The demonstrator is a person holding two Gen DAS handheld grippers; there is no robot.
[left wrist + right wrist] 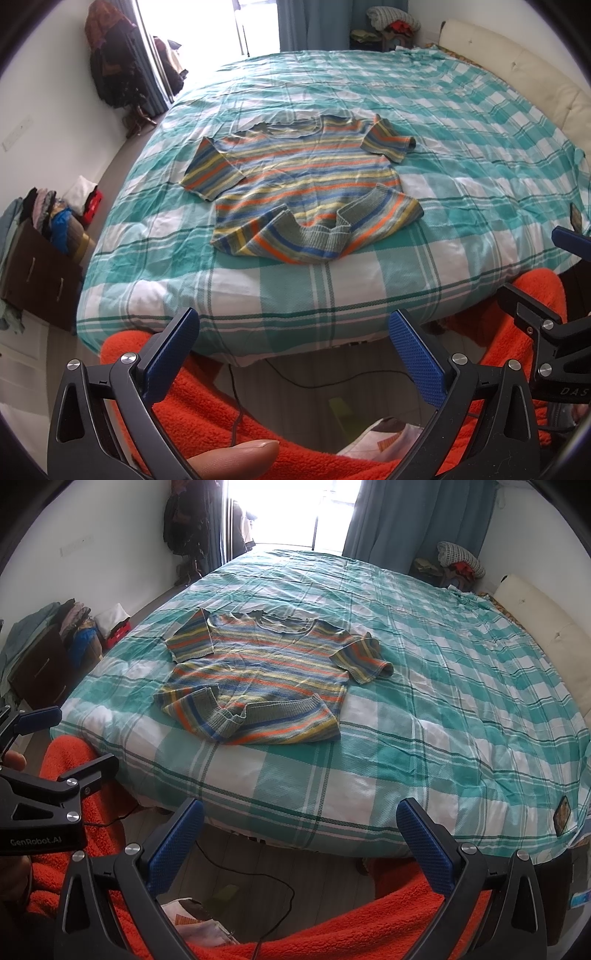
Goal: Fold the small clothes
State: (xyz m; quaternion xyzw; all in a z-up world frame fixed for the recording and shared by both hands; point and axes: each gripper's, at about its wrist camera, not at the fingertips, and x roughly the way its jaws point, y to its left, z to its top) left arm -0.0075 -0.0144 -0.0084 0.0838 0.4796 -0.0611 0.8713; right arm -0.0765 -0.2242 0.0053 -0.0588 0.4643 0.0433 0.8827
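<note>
A small striped knit sweater (295,181) in orange, blue, yellow and grey lies spread on the teal checked bed cover (461,122), its near hem rumpled and turned up. It also shows in the right wrist view (258,672). My left gripper (295,321) is open and empty, held off the near edge of the bed, short of the sweater. My right gripper (301,810) is open and empty, also off the near edge. The right gripper shows at the right of the left view (561,266), and the left gripper at the left of the right view (55,738).
Orange fleece (207,406) covers the person's legs below both grippers. A dark drawer unit (40,280) piled with clothes stands left of the bed. A cream headboard (535,74) runs along the right. A black cable (258,878) lies on the floor.
</note>
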